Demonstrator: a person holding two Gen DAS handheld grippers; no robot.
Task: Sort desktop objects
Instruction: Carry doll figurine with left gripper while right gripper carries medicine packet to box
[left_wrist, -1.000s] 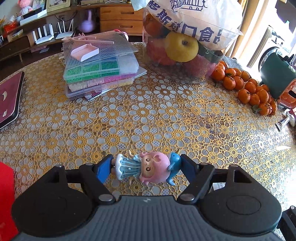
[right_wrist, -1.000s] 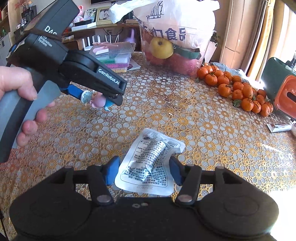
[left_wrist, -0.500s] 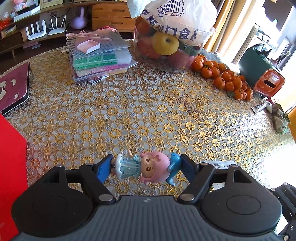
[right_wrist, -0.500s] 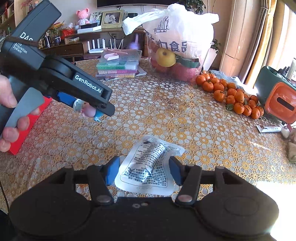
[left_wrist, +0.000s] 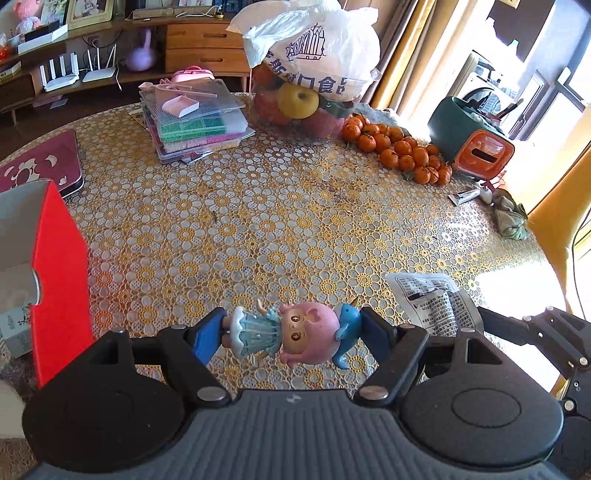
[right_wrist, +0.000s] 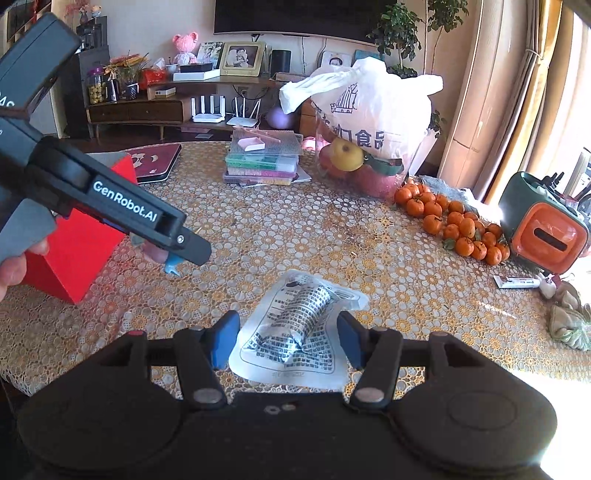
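Above a worktop (left_wrist: 280, 206) in floral lace, in a sunlit living room, the left claw (left_wrist: 293, 332) clamps a figurine (left_wrist: 291, 332) while the right claw (right_wrist: 288, 338) stands apart around a flat-lying packet (right_wrist: 295, 328).

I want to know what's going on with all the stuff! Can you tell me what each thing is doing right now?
Left tongs: shut on the doll.
Doll: held sideways above the table.
Right tongs: open around the packet.
Packet: lying flat on the table, sealed.
Red box: open at the top.
White bag: standing, tied at the top.
Oranges: loose in a pile.
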